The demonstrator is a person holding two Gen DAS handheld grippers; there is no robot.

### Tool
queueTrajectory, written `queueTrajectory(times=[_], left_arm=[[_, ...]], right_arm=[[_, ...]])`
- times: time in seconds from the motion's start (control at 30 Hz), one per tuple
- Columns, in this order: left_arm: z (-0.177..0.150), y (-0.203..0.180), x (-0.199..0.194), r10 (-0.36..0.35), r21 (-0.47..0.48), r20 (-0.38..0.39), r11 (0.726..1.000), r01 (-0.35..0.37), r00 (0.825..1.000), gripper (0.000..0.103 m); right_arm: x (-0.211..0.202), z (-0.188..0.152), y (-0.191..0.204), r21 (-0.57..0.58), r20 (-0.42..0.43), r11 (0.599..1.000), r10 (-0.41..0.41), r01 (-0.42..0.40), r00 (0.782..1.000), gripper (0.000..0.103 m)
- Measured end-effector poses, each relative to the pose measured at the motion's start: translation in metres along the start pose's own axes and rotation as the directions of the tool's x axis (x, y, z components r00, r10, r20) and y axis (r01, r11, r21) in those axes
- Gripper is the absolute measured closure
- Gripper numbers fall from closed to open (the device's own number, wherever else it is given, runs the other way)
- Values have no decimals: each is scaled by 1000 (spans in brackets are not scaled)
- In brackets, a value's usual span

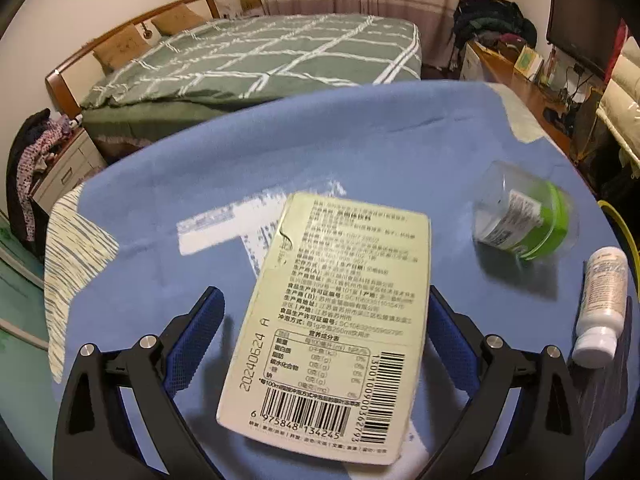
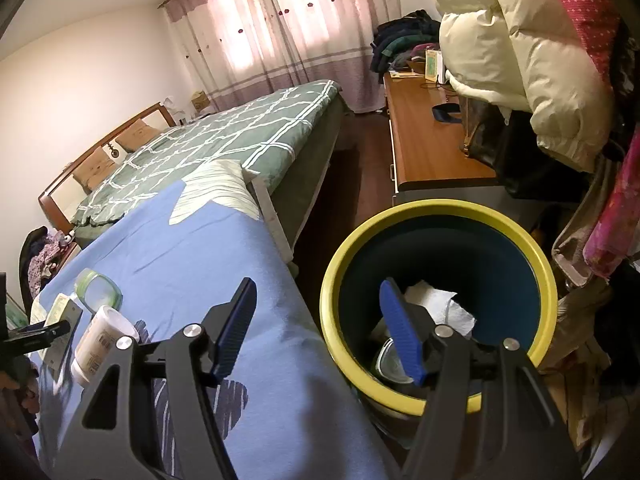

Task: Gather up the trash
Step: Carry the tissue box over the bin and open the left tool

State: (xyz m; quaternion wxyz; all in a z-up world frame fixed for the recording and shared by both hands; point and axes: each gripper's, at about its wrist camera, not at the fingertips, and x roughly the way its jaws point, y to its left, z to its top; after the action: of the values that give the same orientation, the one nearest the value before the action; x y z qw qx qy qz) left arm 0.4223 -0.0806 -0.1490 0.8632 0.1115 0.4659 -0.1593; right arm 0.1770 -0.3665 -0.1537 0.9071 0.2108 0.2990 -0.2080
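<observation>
Left gripper point(image 1: 324, 332) spread wide around the flat carton point(image 1: 332, 320) lying on the blue cloth point(image 1: 240, 152) — best squeeze its long edges squarely; right gripper point(image 2: 320, 328) gapes empty over the bin point(image 2: 436, 210).

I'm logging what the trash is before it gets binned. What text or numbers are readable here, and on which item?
Flat box between the open left gripper fingers:
"20240624 A", printed along its side.
"6 975848 134245", under the bottom barcode.
"1300100900362793", beside the side barcode.
The Chinese ingredient lines and nutrition table are too blurred to quote.
White bottle: label unreadable.
Clear green-lidded jar: label unreadable.
</observation>
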Motion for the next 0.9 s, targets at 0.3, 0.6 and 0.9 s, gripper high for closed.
queueTrajectory(times=[0.3,0.6,0.9], left_arm=[[-8,-28,-17,24,68,22,997,-26,999,31],[-1,-103,-98,-34,121,152,993,16,988,32],[12,-267,-109,-242,333,131,924,188,961,32]], right_arm=[[-16,-1,0,-17,34,1000,23,-22,999,42],[-53,-3,-43,5,72,1000,-10,9,997,42],[-83,-4,-102,56,92,996,-76,71,993,42]])
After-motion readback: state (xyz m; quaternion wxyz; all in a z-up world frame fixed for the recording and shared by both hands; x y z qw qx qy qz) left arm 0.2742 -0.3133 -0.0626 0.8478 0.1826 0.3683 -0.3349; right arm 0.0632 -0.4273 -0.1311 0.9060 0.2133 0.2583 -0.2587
